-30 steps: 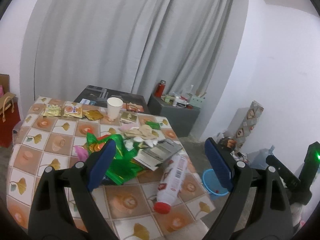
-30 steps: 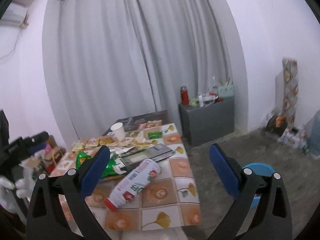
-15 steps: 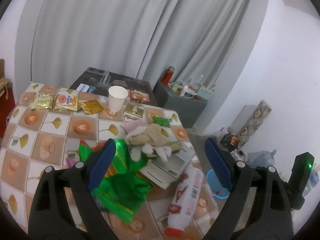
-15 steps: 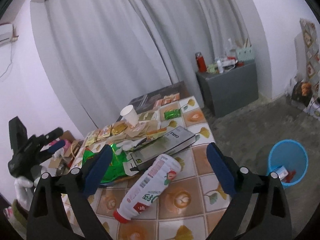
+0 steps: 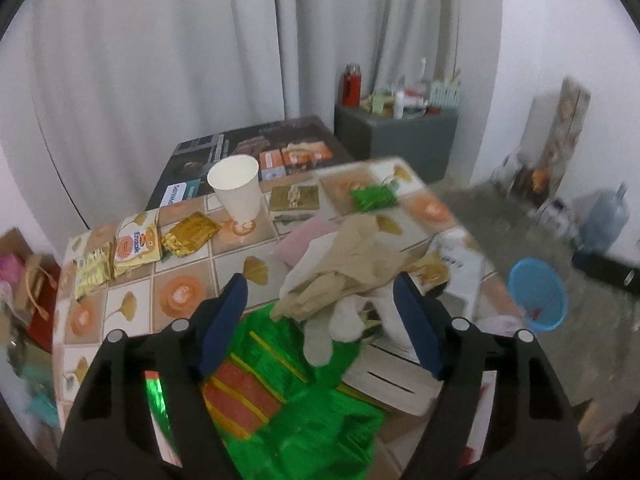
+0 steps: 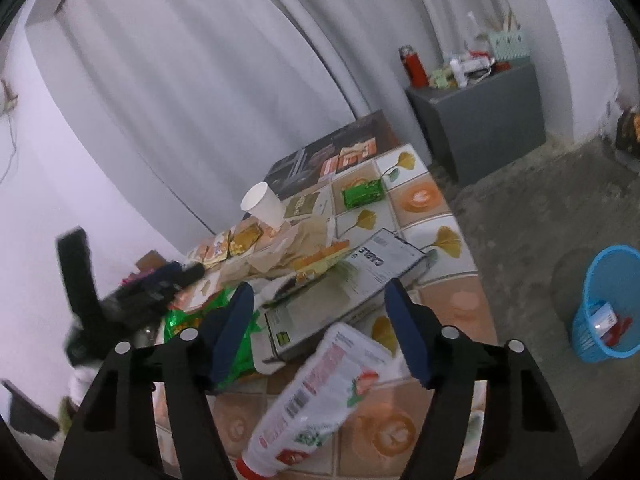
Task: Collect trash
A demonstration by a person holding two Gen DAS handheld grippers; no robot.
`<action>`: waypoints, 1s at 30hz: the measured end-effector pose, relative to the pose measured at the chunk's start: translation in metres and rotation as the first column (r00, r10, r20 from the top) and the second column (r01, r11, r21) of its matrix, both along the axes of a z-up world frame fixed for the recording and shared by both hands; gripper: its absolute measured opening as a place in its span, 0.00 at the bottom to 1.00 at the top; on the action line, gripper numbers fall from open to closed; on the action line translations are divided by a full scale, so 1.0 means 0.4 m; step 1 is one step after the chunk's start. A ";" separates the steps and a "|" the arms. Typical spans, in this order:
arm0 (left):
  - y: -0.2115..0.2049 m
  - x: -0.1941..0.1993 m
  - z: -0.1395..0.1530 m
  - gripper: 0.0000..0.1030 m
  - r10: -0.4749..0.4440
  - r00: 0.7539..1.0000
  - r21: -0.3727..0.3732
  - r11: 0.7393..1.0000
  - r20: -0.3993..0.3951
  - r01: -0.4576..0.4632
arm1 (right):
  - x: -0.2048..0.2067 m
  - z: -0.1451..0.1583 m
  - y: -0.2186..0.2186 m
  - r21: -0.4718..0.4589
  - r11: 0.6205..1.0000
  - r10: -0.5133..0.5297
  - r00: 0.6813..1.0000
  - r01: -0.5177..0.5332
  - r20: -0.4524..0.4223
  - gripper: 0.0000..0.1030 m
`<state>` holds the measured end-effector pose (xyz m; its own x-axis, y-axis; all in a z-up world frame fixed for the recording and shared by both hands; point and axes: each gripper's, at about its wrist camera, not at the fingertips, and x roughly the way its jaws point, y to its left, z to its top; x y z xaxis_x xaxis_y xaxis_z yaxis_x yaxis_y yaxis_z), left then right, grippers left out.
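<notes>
A tiled table [image 5: 180, 296] is littered with trash. My left gripper [image 5: 318, 284] hovers over a heap of crumpled brown paper [image 5: 348, 264] and white tissue lying on a green foil bag [image 5: 296, 392]. Its jaws are closing, with the heap between the blue pads but no pad pressing on it. My right gripper [image 6: 319, 290] hangs over a flattened cardboard box [image 6: 348, 292] and a white plastic bottle [image 6: 320, 392] with a red cap. Its jaws are closing too, apart from both. A white paper cup [image 5: 238, 190] stands upright at the back.
A blue bin [image 6: 608, 304] with some trash stands on the floor right of the table. Snack packets [image 5: 136, 244] and a small green packet [image 5: 374, 196] lie on the table. A grey cabinet [image 6: 480, 116] and a black box [image 5: 248, 148] stand behind.
Both grippers have come closer to the table and tilted down over the trash. The jaws of both stand narrower than before. Nothing has been picked up.
</notes>
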<state>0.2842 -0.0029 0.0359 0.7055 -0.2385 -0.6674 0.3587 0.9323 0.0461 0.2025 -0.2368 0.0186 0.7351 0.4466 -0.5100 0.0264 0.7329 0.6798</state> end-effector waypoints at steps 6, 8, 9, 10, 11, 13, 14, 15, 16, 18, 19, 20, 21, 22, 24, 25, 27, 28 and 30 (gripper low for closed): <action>-0.042 0.064 -0.060 0.67 -0.036 0.997 0.074 0.996 -0.068 0.041 | 0.091 -0.036 0.012 0.076 0.996 0.047 0.998 -0.044 -0.045 0.59; -0.049 0.075 -0.078 0.67 -0.032 0.996 0.097 0.995 -0.078 0.039 | 0.115 -0.048 0.015 0.104 0.993 0.060 0.997 -0.054 -0.053 0.58; -0.049 0.077 -0.084 0.66 -0.029 0.996 0.100 0.994 -0.081 0.037 | 0.123 -0.054 0.016 0.115 0.992 0.065 0.996 -0.058 -0.058 0.57; -0.049 0.082 -0.088 0.65 -0.025 0.996 0.100 0.994 -0.087 0.034 | 0.134 -0.061 0.016 0.130 0.990 0.071 0.995 -0.062 -0.064 0.57; -0.047 0.087 -0.092 0.64 -0.021 0.995 0.094 0.995 -0.097 0.030 | 0.143 -0.064 0.017 0.142 0.988 0.076 0.995 -0.065 -0.069 0.57; -0.043 0.095 -0.097 0.63 -0.011 0.994 0.083 0.996 -0.109 0.020 | 0.170 -0.079 0.021 0.188 0.979 0.097 0.992 -0.080 -0.085 0.57; -0.039 0.101 -0.098 0.63 -0.003 0.994 0.076 0.997 -0.112 0.012 | 0.186 -0.086 0.025 0.211 0.973 0.108 0.990 -0.087 -0.091 0.57; -0.037 0.104 -0.096 0.62 0.000 0.994 0.072 0.997 -0.113 0.008 | 0.197 -0.091 0.028 0.225 0.970 0.118 0.989 -0.094 -0.094 0.57; -0.034 0.108 -0.096 0.61 0.003 0.993 0.067 0.998 -0.115 0.005 | 0.211 -0.098 0.033 0.239 0.966 0.127 0.987 -0.100 -0.102 0.57; -0.034 0.115 -0.098 0.55 0.011 0.992 0.064 0.998 -0.122 -0.003 | 0.230 -0.112 0.043 0.261 0.960 0.140 0.983 -0.105 -0.121 0.54; -0.033 0.117 -0.099 0.53 0.014 0.992 0.063 0.998 -0.126 -0.006 | 0.240 -0.118 0.048 0.270 0.957 0.148 0.980 -0.108 -0.130 0.54; -0.031 0.122 -0.102 0.47 0.019 0.991 0.062 0.998 -0.133 -0.011 | 0.249 -0.125 0.054 0.273 0.956 0.151 0.978 -0.108 -0.142 0.52; -0.029 0.125 -0.106 0.41 0.022 0.990 0.062 0.998 -0.140 -0.013 | 0.259 -0.133 0.060 0.276 0.955 0.154 0.976 -0.107 -0.155 0.51; -0.027 0.127 -0.108 0.38 0.024 0.989 0.061 0.998 -0.146 -0.016 | 0.267 -0.142 0.064 0.279 0.955 0.156 0.973 -0.105 -0.169 0.49; -0.023 0.129 -0.113 0.30 0.025 0.988 0.056 0.998 -0.155 -0.016 | 0.278 -0.158 0.069 0.286 0.953 0.160 0.968 -0.101 -0.194 0.46; -0.021 0.129 -0.114 0.27 0.024 0.988 0.056 0.998 -0.155 -0.015 | 0.283 -0.164 0.070 0.289 0.952 0.162 0.966 -0.099 -0.201 0.46; -0.021 0.128 -0.114 0.21 0.023 0.988 0.052 0.999 -0.155 -0.015 | 0.288 -0.177 0.074 0.297 0.950 0.164 0.962 -0.095 -0.218 0.42; -0.018 0.127 -0.113 0.18 0.019 0.988 0.045 0.999 -0.153 -0.012 | 0.291 -0.184 0.077 0.301 0.949 0.168 0.960 -0.095 -0.226 0.41; -0.016 0.125 -0.113 0.09 0.013 0.989 0.037 0.999 -0.148 -0.007 | 0.294 -0.193 0.080 0.308 0.947 0.171 0.956 -0.093 -0.238 0.35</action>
<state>0.3342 -0.0092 -0.0092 0.6005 -0.2056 -0.7727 0.3548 0.9346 0.0270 0.3201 -0.2047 -0.0588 0.5195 0.6875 -0.5074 0.1466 0.5133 0.8456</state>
